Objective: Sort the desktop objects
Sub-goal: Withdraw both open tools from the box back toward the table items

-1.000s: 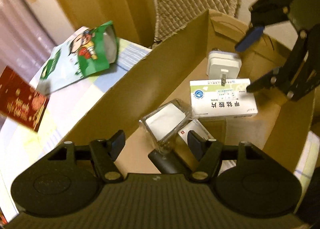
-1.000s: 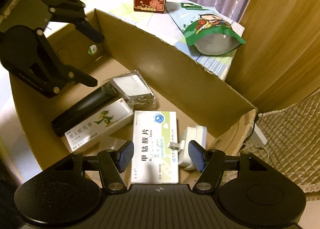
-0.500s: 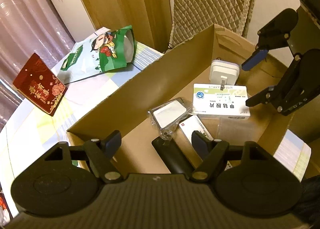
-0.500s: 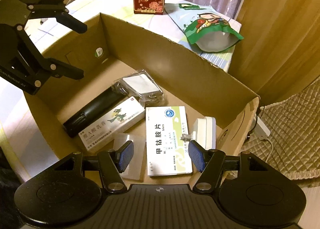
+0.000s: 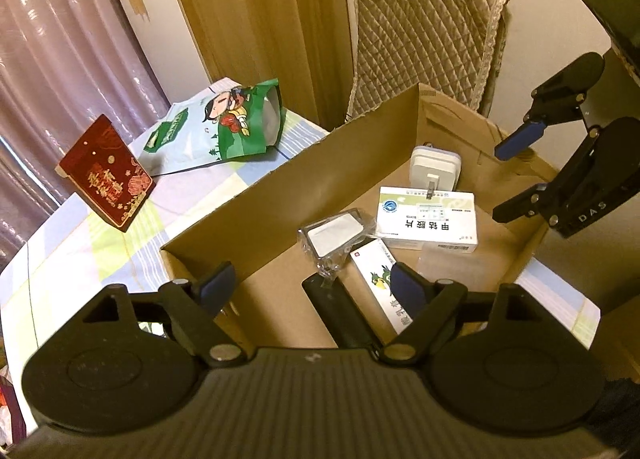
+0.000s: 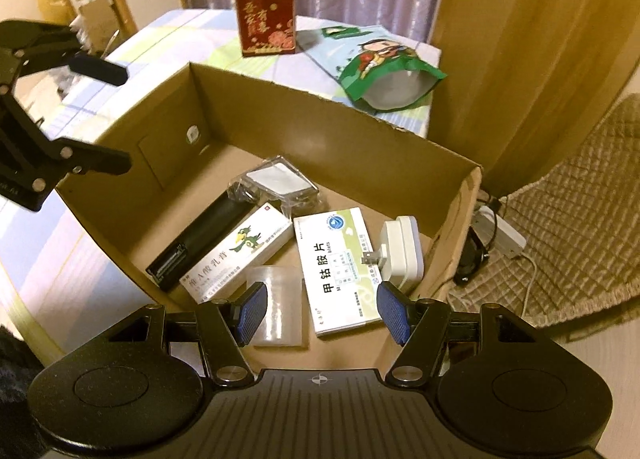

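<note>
Across the desk (image 5: 100,243) sat a big open cardboard box (image 6: 320,127), its walls standing well above what lay inside. Against the pictures from a moment before, both views took in more of the box and the desk, so both tongs had lifted up and back from its floor. The left tongs (image 5: 316,287) had just been opening wider and held nothing; the black bar (image 6: 196,235) lay on the box floor below them. The right tongs (image 6: 320,313) stood partly open and empty, above the white medicine box (image 6: 336,263) and a clear plastic tub (image 6: 276,303).

I judged a drop-off finished, with the hands free for the next pick.

Already inside lay the white medicine box, a longer parrot-printed box (image 6: 240,255) beside the bar, a wrapped packet (image 6: 280,183) and a white plug (image 6: 404,247) at the right wall. Outside, beyond the far wall, the green snack bag (image 5: 224,127) lay flat and the red box (image 5: 106,175) stood upright, near each other and apart from the cardboard.

Open room remained at the box's empty left end. Reaching those two meant clearing the far wall's rim; the desk edge ran close behind the bag.
</note>
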{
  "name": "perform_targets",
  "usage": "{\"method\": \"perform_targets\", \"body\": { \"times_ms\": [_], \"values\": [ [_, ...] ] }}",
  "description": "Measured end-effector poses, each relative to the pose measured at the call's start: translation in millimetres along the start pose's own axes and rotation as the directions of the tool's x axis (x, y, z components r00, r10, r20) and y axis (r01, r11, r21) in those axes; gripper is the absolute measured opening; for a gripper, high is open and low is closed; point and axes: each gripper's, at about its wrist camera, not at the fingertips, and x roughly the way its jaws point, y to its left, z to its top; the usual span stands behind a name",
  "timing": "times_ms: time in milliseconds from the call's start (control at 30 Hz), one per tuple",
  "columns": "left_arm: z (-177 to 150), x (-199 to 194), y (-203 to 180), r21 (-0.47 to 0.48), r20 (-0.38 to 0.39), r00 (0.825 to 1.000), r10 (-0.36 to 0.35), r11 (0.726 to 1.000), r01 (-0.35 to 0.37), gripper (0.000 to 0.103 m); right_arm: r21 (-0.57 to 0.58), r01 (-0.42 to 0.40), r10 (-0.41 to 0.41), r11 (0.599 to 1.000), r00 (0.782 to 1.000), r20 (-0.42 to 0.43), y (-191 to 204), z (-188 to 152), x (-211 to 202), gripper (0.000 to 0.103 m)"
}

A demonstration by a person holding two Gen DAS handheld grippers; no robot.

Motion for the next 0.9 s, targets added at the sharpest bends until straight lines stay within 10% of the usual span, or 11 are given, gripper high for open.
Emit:
{"method": "perform_targets", "body": {
  "times_ms": [900],
  "values": [
    [-79.8,-78.3,48.3,-0.098,0.065,0.998,-0.023,0.995,0.029,0.096,0.401,-0.009,-0.058,0.916,0.986,0.156,73.0,-22.2,-50.7,0.064]
  ]
}}
